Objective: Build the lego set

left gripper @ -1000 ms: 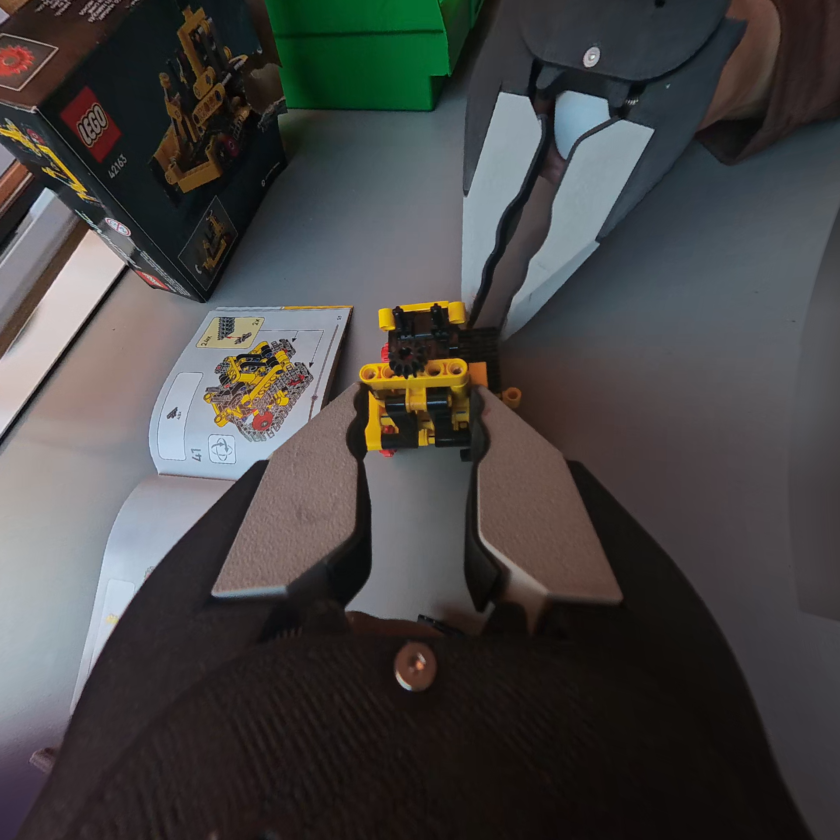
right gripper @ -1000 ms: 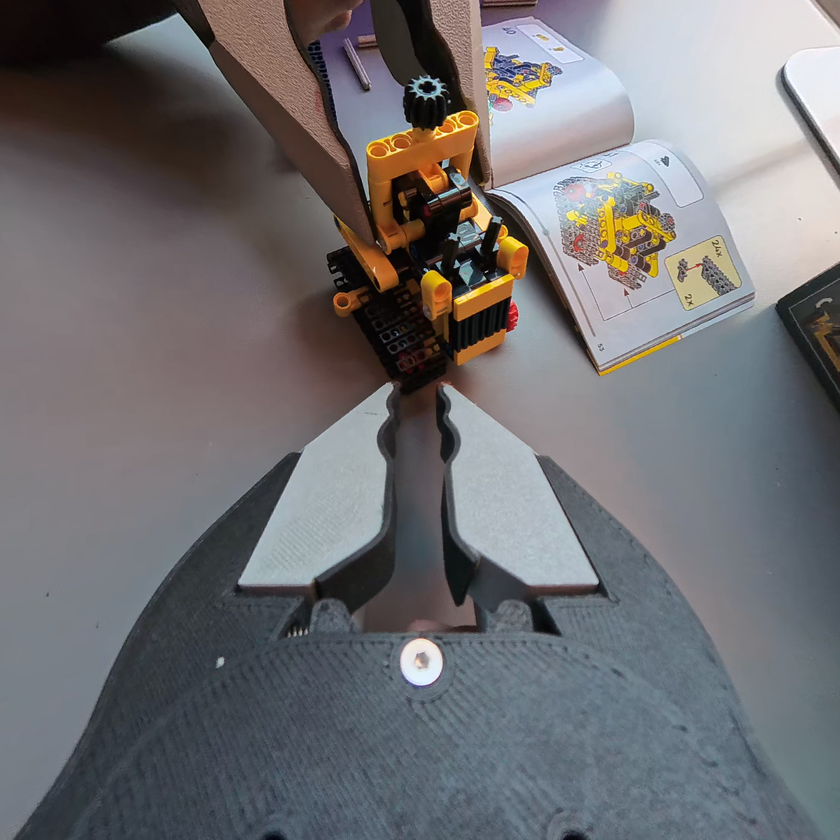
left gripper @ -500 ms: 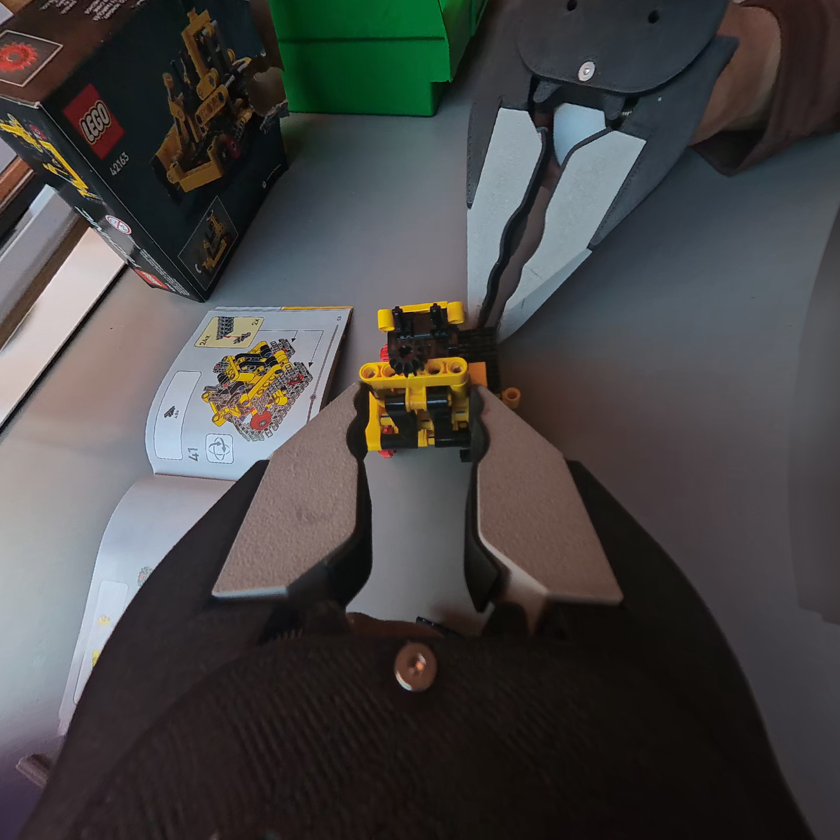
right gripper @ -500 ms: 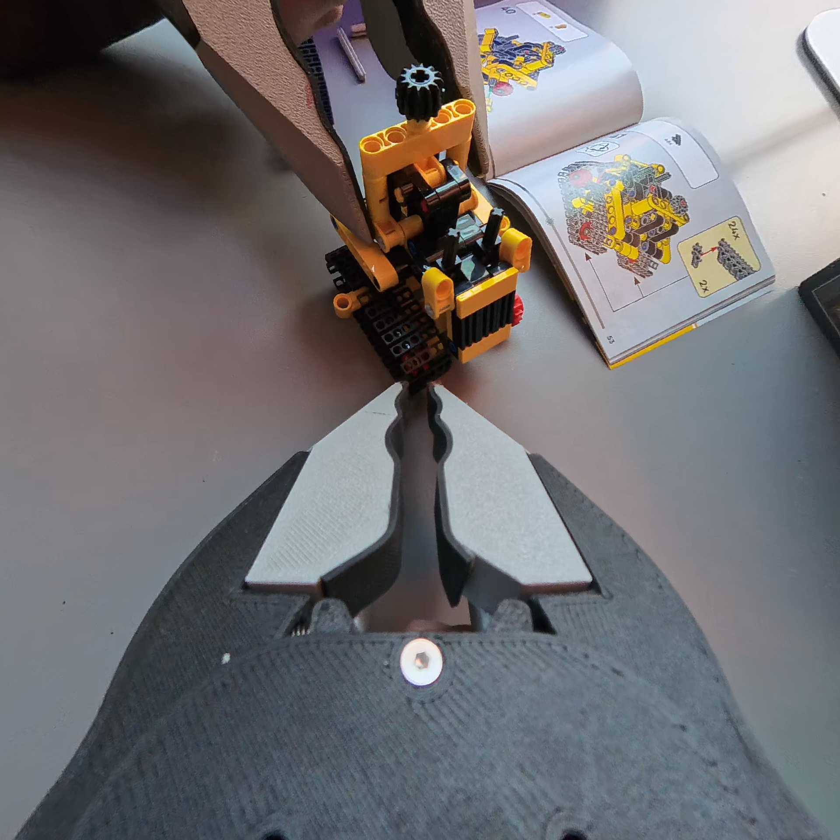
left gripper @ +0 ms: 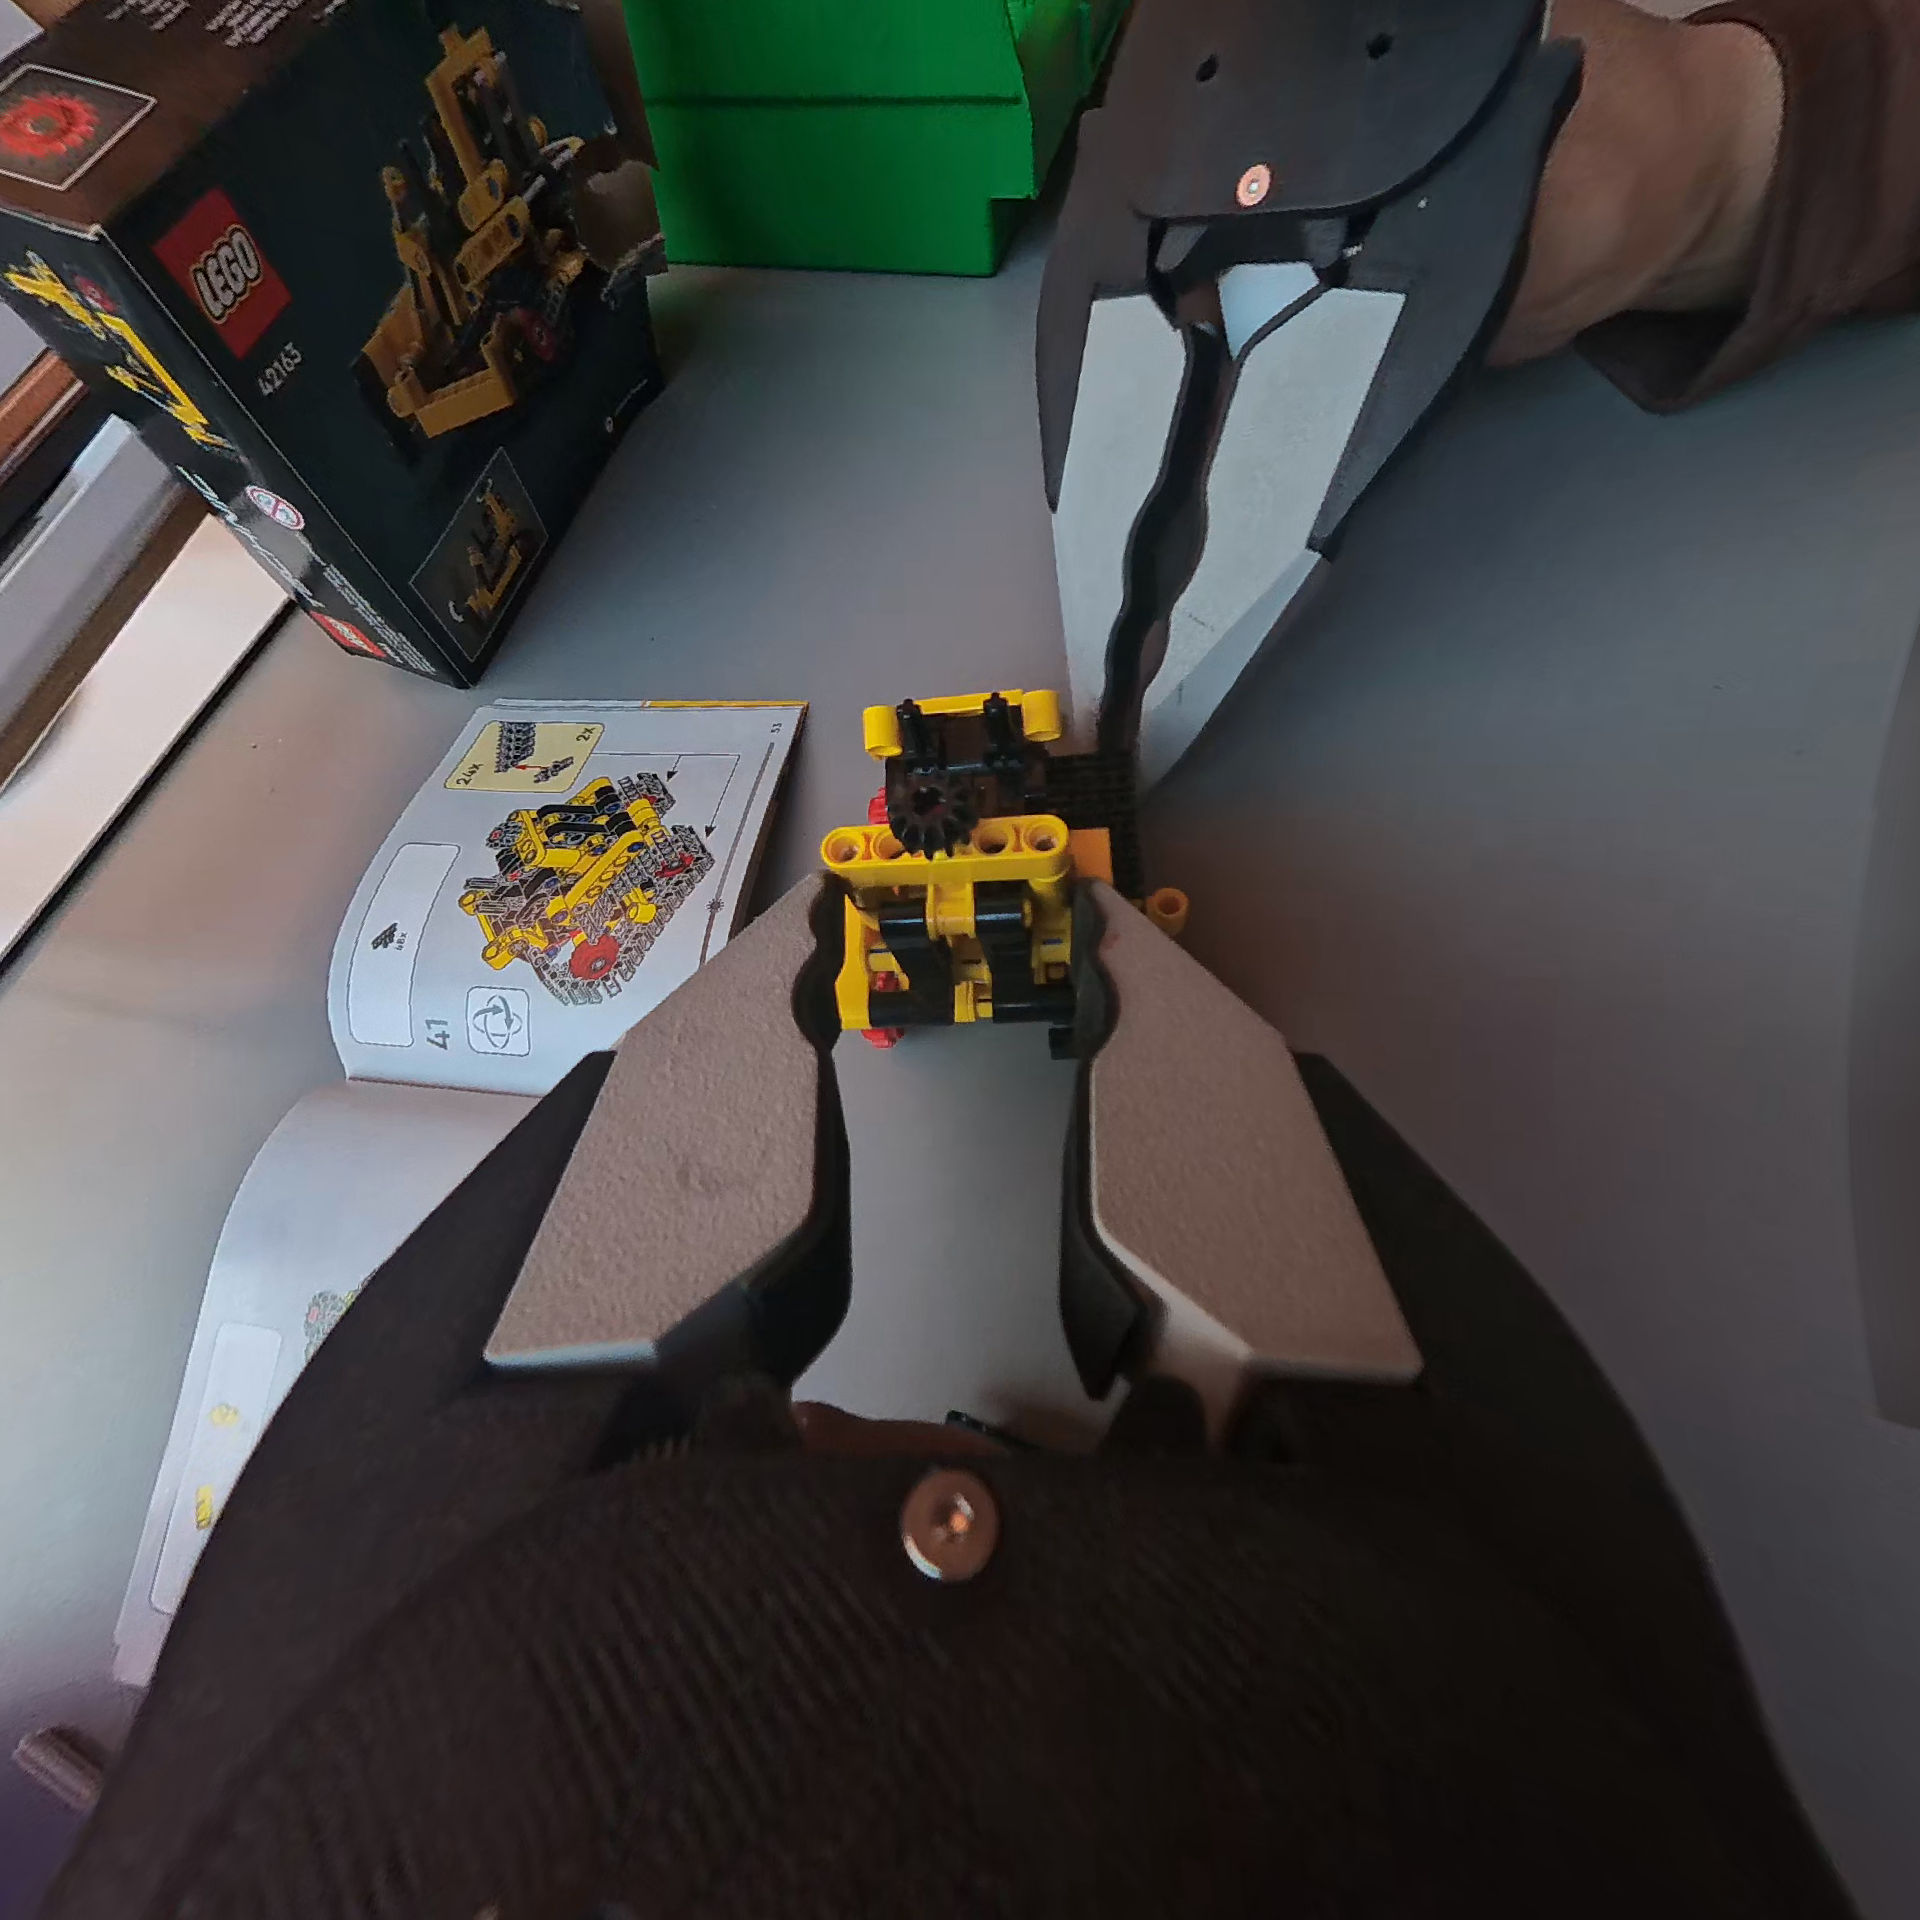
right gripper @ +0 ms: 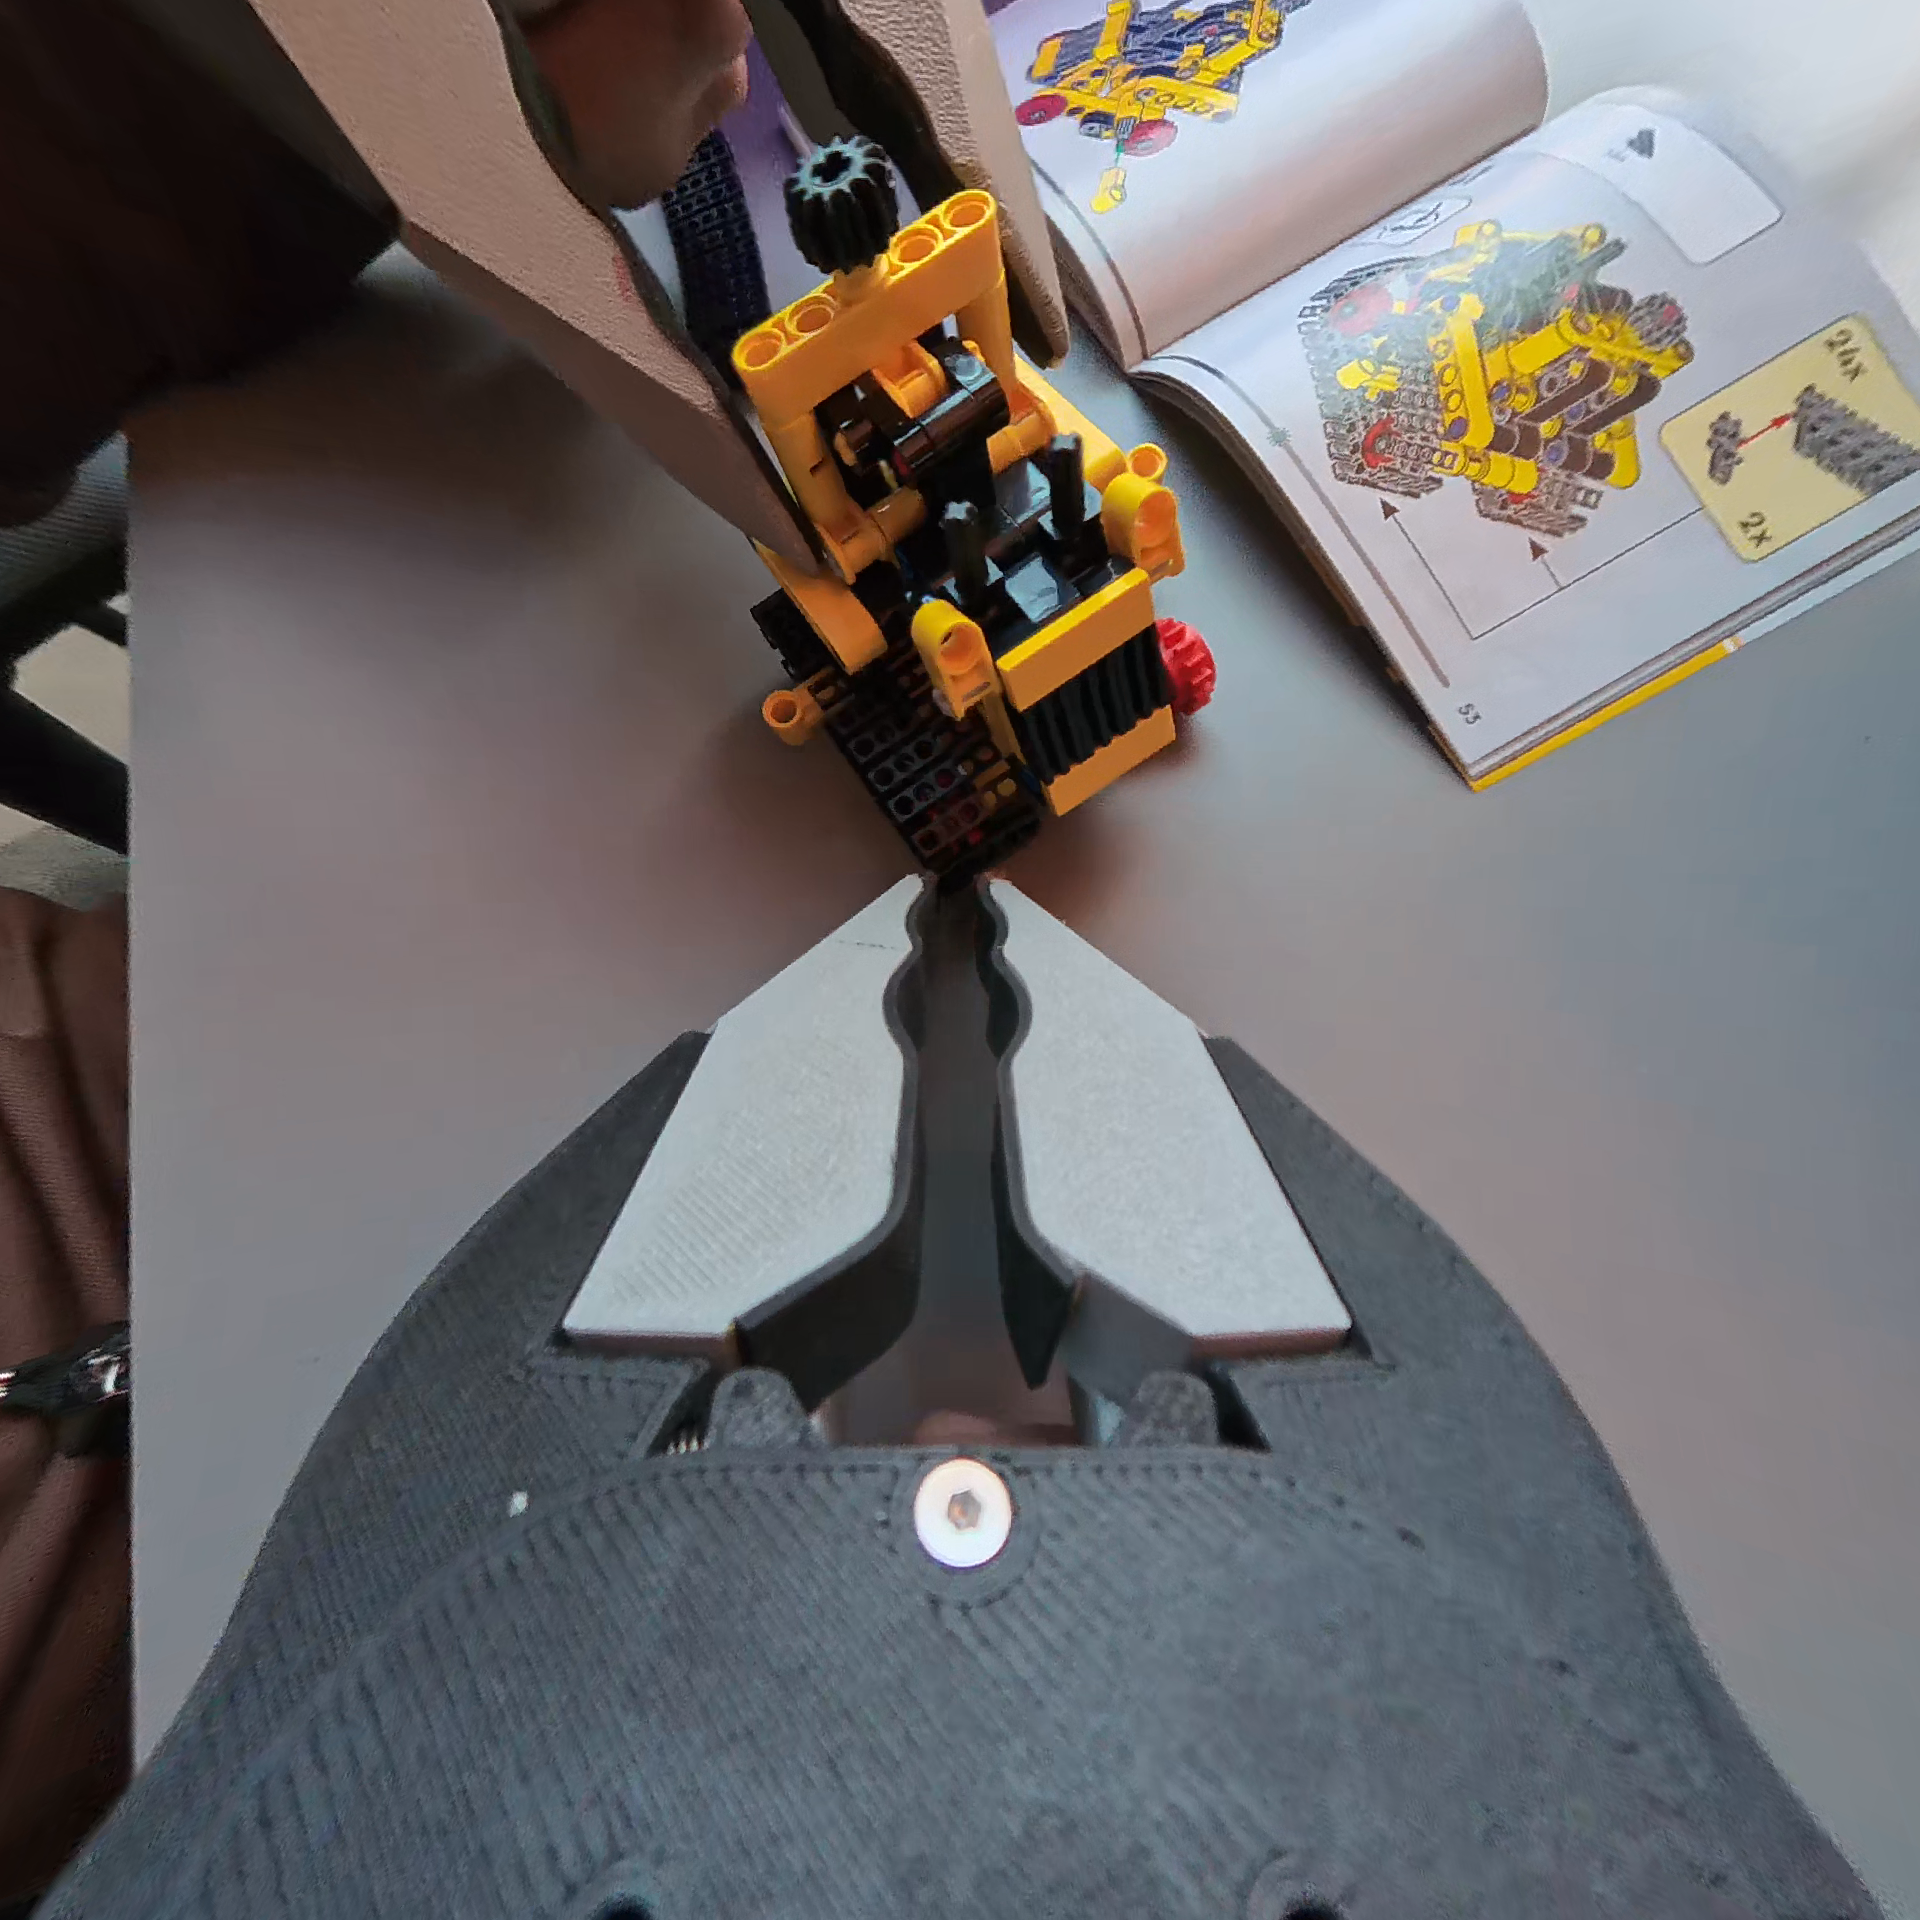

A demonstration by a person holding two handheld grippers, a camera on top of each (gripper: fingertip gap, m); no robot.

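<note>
L gripper [left gripper: 951,940]: jaws part-open, clamped on the yellow rear frame of the bulldozer model [left gripper: 966,883], one finger each side. Model sits on the grey tabletop [left gripper: 1507,935], wheels/track side down, held steady.

R gripper [right gripper: 956,883]: jaws nearly closed, narrow slot only, tips right at the end of the black track strip [right gripper: 935,790] on the model's near side. Contact w/ the last link looks likely; whether link is actually pinched — cannot tell, tips hide it.

Key relation: in R wrist view the model [right gripper: 966,540] lies straight ahead of the R jaws, long axis running away from them and tilted slightly left toward the L gripper [right gripper: 883,343] at the far end. Track strip runs along that same axis, its end pointing at the R tips. So R is the nearer tool for the track; L is anchor only.

Other items: instruction booklet [left gripper: 561,883] open, just beside the model; set box [left gripper: 343,312] and green bin [left gripper: 842,135] farther back, well apart.

Judgement: step in hand appears to be fitting/closing the track on one side. Next move prob. needs R to press or pull along the strip axis. Risk: links popping apart, model twisting in L grip.
</note>
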